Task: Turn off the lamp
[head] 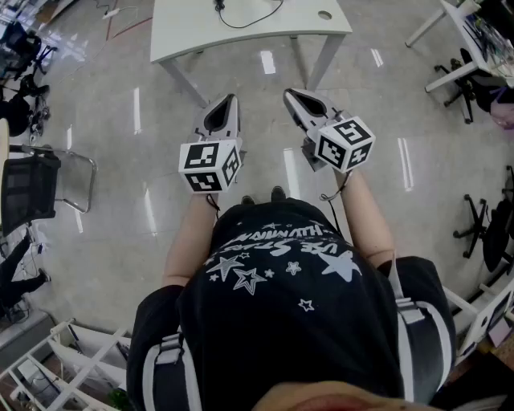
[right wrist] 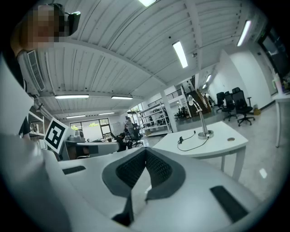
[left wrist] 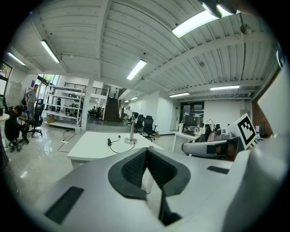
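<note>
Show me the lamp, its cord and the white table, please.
lamp [right wrist: 200, 118], right gripper view, on its upright pole.
cord [right wrist: 181, 139], right gripper view, on the dark lump along it.
white table [head: 185, 24], head view, on its bare top.

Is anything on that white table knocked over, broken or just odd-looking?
Nothing stands out. The lamp stands upright on the table, with a thin black cord lying in a loose curl beside its base.
</note>
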The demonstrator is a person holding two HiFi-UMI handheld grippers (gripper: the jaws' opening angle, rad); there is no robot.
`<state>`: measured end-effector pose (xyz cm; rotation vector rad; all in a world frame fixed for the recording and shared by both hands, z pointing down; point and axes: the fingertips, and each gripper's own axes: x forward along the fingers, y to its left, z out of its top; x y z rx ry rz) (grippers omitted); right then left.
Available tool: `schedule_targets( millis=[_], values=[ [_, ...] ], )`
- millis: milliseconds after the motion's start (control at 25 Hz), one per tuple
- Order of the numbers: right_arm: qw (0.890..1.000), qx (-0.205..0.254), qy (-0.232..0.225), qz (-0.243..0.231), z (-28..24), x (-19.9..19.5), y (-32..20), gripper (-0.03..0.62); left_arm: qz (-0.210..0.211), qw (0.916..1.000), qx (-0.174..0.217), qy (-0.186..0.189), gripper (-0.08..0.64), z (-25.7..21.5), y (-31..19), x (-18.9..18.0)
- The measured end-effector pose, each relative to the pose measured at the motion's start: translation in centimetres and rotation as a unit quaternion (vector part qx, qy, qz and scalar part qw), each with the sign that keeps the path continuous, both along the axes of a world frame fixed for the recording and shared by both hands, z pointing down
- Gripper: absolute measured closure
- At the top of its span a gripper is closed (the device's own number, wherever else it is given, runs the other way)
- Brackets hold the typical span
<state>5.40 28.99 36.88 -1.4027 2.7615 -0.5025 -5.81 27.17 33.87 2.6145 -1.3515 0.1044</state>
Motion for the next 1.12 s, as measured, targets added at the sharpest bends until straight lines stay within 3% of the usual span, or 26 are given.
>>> schedule_targets(
  millis=[600, 1120],
  values=[
    [1.0, 0.001, -0.009, -0.016, 0.8, 1.3, -2.9, 0.586, -0.04, 0.9992, 0.004, 0.003, 0.549, 0.5, -2.6, 0.0],
    [1.0, -0.01, 0.003, 0.005, 1.9, 2.1, -14.8, 0.586, -0.035, 0.9993, -0.009, 0.011, 0.549, 2.2, -15.6, -0.1]
  ],
)
